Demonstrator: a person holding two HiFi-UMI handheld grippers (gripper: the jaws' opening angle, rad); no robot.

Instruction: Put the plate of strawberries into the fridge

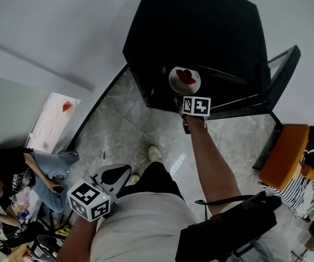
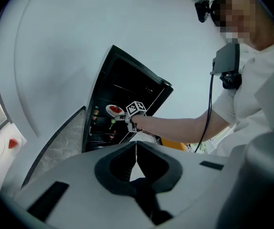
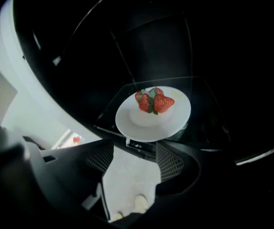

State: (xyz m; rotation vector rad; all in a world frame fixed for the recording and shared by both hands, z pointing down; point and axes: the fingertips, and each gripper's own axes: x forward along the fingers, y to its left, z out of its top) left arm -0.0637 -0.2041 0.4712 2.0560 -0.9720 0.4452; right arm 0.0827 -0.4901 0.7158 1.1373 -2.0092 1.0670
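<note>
1. The plate [image 3: 137, 125] of strawberries [image 3: 154, 101] rests on a glass shelf [image 3: 208, 120] inside the open fridge [image 1: 200, 37].
2. The right gripper [image 3: 134, 149] is at the fridge's mouth, just short of the plate's near rim. Its jaws are spread wide and the pads do not press on the plate.
3. The left gripper [image 2: 136, 152] hangs well back from the fridge, low by the person's waist. Its jaws are pressed together on nothing.
4. The door [image 1: 281, 75] stands swung out at the fridge's side.
5. An orange chair [image 1: 282, 154] stands near that door, in front of the fridge.
</note>
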